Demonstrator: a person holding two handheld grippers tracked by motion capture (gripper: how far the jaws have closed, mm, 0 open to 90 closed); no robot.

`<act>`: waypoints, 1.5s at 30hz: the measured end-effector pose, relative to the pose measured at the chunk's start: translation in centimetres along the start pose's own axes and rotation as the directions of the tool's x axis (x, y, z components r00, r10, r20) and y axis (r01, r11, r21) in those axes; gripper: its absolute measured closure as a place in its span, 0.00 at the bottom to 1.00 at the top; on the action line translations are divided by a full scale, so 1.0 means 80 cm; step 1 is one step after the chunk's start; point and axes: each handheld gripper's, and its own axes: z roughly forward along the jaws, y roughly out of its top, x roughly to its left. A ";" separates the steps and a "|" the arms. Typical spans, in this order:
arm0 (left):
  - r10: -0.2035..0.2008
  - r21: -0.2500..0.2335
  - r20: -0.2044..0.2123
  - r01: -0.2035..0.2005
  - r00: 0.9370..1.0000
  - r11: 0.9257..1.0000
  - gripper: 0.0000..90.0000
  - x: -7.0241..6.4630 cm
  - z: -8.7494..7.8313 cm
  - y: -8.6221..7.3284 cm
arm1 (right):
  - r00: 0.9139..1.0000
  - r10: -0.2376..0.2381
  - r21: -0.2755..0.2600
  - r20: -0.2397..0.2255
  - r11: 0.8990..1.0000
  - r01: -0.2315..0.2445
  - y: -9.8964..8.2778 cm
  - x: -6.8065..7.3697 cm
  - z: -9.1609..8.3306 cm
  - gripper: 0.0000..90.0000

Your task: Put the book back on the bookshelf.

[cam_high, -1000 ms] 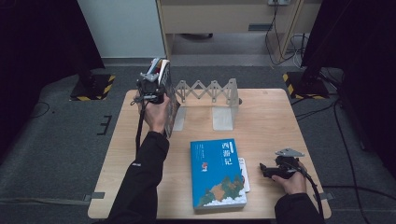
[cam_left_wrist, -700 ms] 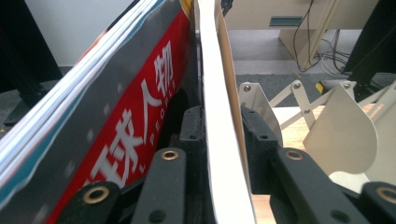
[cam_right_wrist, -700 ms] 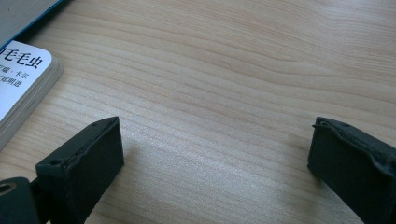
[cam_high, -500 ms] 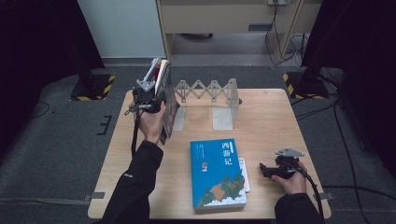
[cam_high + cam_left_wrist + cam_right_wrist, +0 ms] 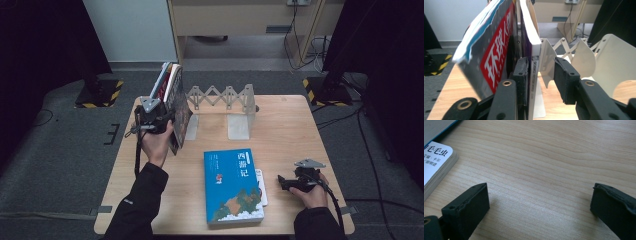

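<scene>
Standing books upright at the left end of the expandable bookend rack [image 5: 225, 97] is the step in hand. The left gripper [image 5: 159, 122] sits low against the white-spined book [image 5: 532, 50], which stands on edge at the rack's left plate, with the red-and-grey magazine [image 5: 491, 57] leaning beside it on the outer side. In the left gripper view its jaws have just been opening: one pad lies along the spine's near face, the other stands clear with a gap to the rack's plate, so nothing is clamped. I judge this a release, with the book left to stand on its own.

The right gripper [image 5: 291, 182] rests on the table [image 5: 300, 125] near the front right corner, jaws spread wide and empty over bare wood. The blue book [image 5: 233, 185] lies flat at the front centre, with a small white book [image 5: 436, 167] partly under its right edge.

The next move, in my judgement, calls for drawing the left gripper straight back without nudging the leaning pair, then addressing the blue book. Being flat, it offers only a thin edge; a jaw must get under it.
</scene>
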 end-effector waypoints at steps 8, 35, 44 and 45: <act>0.002 -0.020 0.026 -0.002 1.000 1.000 0.67 0.002 -0.024 -0.009 | 1.000 0.000 0.003 -0.003 1.000 0.000 0.000 0.000 0.000 0.02; 0.006 0.041 0.229 -0.016 0.973 0.999 0.49 0.012 -0.049 -0.109 | 1.000 -0.002 0.002 0.021 1.000 0.002 0.008 0.000 -0.012 0.22; -0.022 0.100 0.299 -0.009 0.954 0.995 0.44 0.004 -0.032 -0.132 | 0.998 0.028 -0.075 -0.050 0.997 -0.031 0.021 0.010 -0.028 0.29; -0.021 0.107 0.304 -0.012 0.952 0.994 0.43 0.003 -0.030 -0.135 | 0.998 0.026 -0.084 -0.060 0.996 -0.031 0.023 0.012 -0.030 0.29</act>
